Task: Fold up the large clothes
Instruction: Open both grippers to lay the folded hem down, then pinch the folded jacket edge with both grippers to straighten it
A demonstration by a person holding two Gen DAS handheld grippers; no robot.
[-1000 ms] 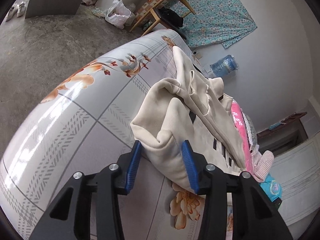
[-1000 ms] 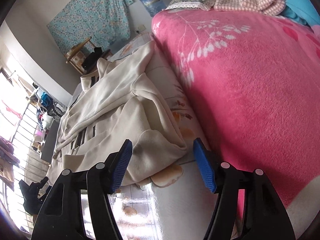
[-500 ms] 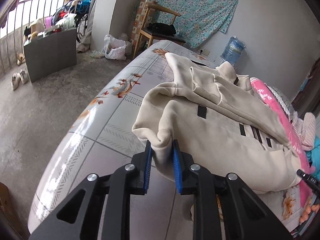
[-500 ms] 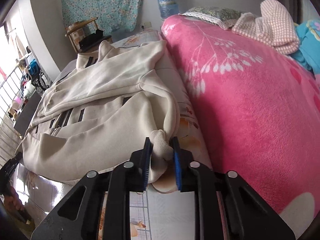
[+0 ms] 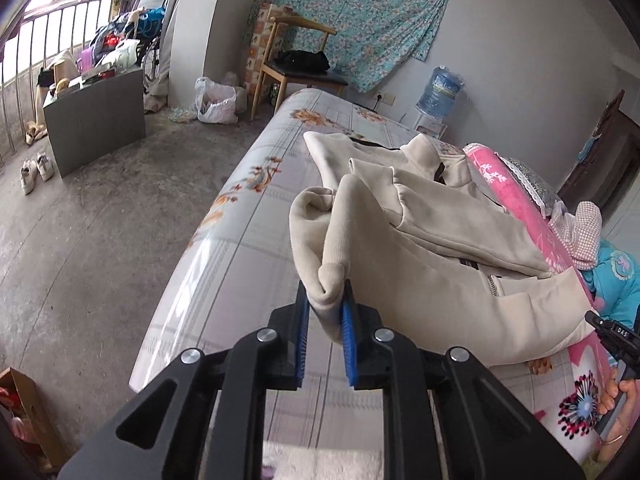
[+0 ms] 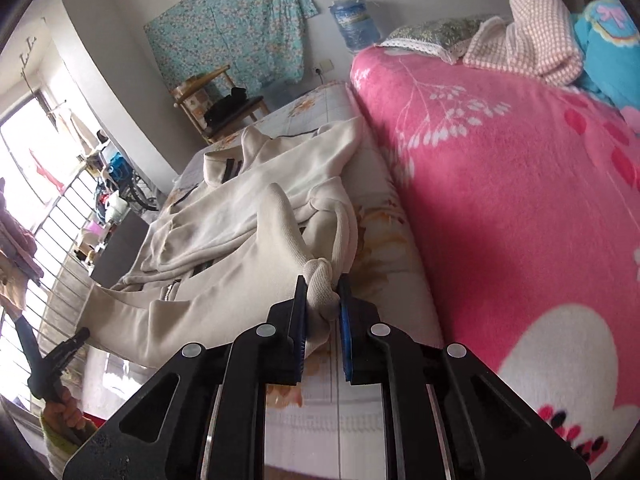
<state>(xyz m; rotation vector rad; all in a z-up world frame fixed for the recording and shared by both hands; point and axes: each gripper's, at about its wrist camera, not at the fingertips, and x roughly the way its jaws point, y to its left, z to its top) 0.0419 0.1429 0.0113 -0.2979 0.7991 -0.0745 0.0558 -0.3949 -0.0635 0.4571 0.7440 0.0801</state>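
A cream zip-up jacket (image 5: 432, 264) lies on the floral bed sheet (image 5: 256, 216), its collar toward the far wall. My left gripper (image 5: 325, 304) is shut on the jacket's near left hem corner and holds it lifted off the bed. My right gripper (image 6: 323, 300) is shut on the jacket's (image 6: 240, 216) ribbed hem corner at the near right, also raised. The hem hangs stretched between the two grippers. The right gripper shows at the right edge of the left wrist view (image 5: 614, 336), and the left one at the lower left of the right wrist view (image 6: 60, 354).
A pink floral blanket (image 6: 500, 184) covers the bed's right side, with a checked cloth (image 6: 532, 36) and a teal item (image 6: 612, 40) on it. A wooden chair (image 5: 296, 64), a water bottle (image 5: 440, 92) and a grey box (image 5: 96, 116) stand on the concrete floor.
Both grippers went from open around the hem corners to shut on them, then lifted the corners up and back from the bed.
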